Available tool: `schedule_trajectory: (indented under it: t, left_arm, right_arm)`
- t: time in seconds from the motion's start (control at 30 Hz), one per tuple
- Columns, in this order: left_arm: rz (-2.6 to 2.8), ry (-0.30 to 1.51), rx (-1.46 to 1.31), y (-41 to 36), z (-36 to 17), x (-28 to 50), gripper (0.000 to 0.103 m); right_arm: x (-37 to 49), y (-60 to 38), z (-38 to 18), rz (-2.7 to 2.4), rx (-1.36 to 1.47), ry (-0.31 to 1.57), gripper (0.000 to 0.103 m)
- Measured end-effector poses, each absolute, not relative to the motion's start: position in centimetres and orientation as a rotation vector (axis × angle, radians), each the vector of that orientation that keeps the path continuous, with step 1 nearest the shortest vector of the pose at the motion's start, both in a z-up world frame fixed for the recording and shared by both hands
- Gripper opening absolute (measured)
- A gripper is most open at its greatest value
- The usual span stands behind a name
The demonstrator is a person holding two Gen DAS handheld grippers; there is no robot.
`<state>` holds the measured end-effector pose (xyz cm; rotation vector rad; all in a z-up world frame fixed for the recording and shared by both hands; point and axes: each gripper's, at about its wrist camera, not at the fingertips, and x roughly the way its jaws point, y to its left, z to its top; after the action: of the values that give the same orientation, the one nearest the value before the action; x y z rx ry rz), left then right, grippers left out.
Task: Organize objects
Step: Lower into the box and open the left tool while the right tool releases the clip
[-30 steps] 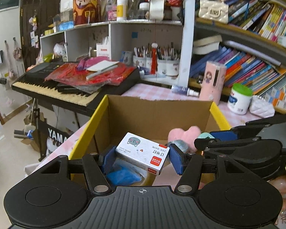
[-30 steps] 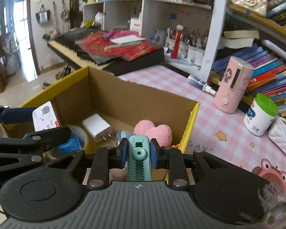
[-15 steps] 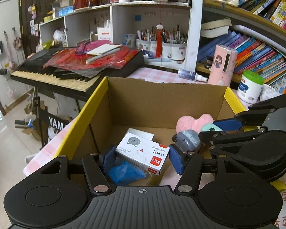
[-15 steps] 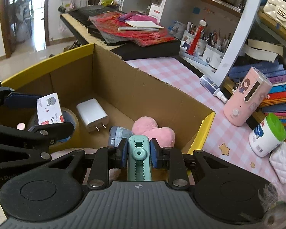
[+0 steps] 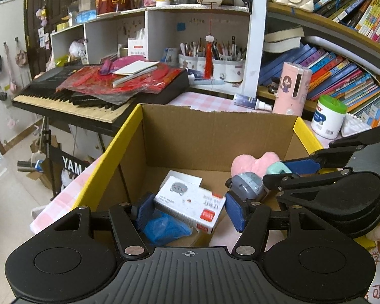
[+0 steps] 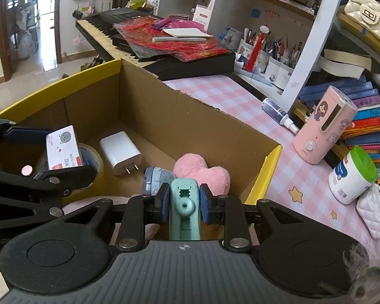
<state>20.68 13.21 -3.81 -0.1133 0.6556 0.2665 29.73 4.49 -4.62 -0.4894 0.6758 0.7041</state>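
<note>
An open cardboard box (image 5: 215, 109) with yellow flaps stands on the pink checked table. My left gripper (image 5: 190, 207) hangs low inside it, and its jaws are opening. A white staple box (image 5: 190, 202) with a cat print still reaches from one blue pad to the other, its right end blurred. My right gripper (image 6: 183, 200) is shut on a mint-green clip (image 6: 183, 202) over the box's near right part. Below the clip lie a pink heart plush (image 6: 202, 169) and a grey-blue round gadget (image 6: 157, 179). A white charger (image 6: 120, 152) and a tape roll (image 6: 95, 159) lie on the box floor.
A black keyboard (image 5: 88, 101) piled with red bags stands behind the box at the left. A spray bottle (image 6: 278, 114), a pink dispenser (image 6: 324, 131), a green-lidded white jar (image 6: 352, 177) and a white quilted purse (image 6: 375, 212) stand on the table to the right, below bookshelves.
Both grippers have sunk further into the cardboard box, so more of its floor shows. The staple box's right end has dipped slightly. The clip stays gripped.
</note>
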Motion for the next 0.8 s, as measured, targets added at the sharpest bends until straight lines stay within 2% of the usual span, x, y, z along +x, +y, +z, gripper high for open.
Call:
schedule_trajectory:
  t: [0.1, 0.27, 0.5, 0.77, 0.8]
  left_arm:
    - [0.274, 0.627, -0.116, 13.2, -3.3, 20.1, 0.068]
    - [0.267, 0.580, -0.121, 13.0, -2.2, 18.7, 0.071]
    - [0.270, 0.475, -0.145, 12.2, 0.1, 15.6, 0.081]
    - [0.268, 0.415, -0.180, 11.4, 1.5, 11.2, 0.088]
    - [0.269, 0.416, -0.183, 11.3, 1.5, 10.6, 0.089]
  right_arm:
    - [29.0, 4.2, -4.3, 0.687, -0.483, 0.663, 0.023]
    - [27.8, 3.5, -3.3, 0.652, -0.452, 0.627, 0.028]
    - [24.8, 1.4, -1.0, 0.573, -0.361, 0.552, 0.038]
    - [19.1, -2.1, 1.0, 0.435, -0.239, 0.495, 0.058]
    - [18.4, -2.5, 1.0, 0.413, -0.222, 0.498, 0.064]
